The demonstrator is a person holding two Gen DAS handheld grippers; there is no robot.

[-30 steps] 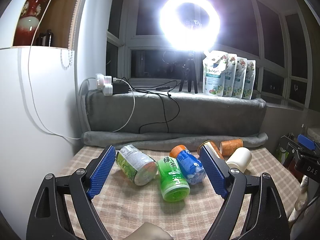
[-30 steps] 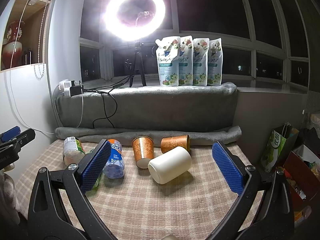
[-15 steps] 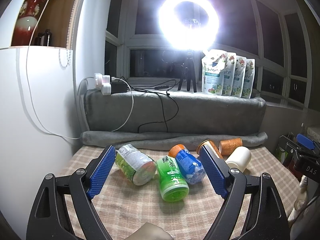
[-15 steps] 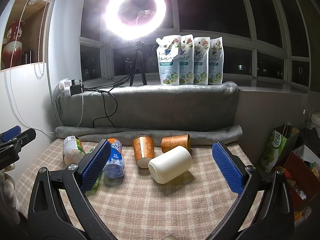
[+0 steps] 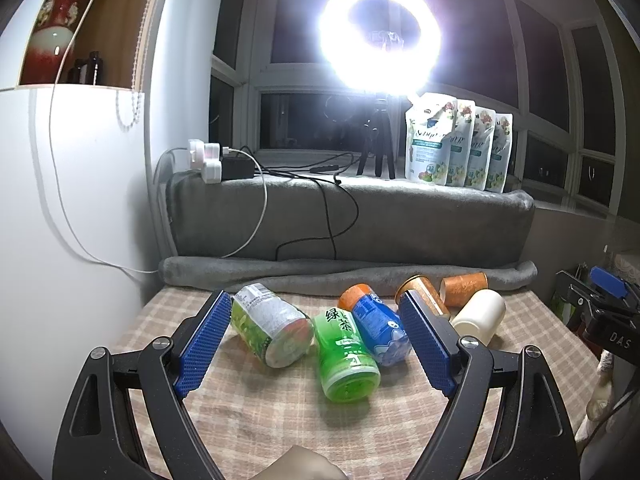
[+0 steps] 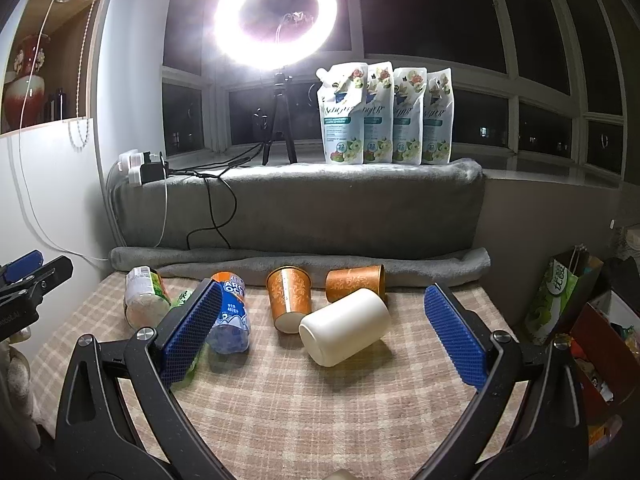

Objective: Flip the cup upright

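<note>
Nothing has moved; both claws, left [image 5: 316,344] and right [image 6: 320,340], gape wide, white cup [image 6: 345,333] lying unflipped.

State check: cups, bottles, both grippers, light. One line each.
white cup: on its side, untouched
front orange cup: tipped over, lying on the cloth
rear orange cup: on its side by the grey roll
green tea bottle: lying down
blue bottle: lying down
white-label bottle: lying down
left gripper: jaws open, empty
right gripper: jaws open, empty
ring light: on
</note>
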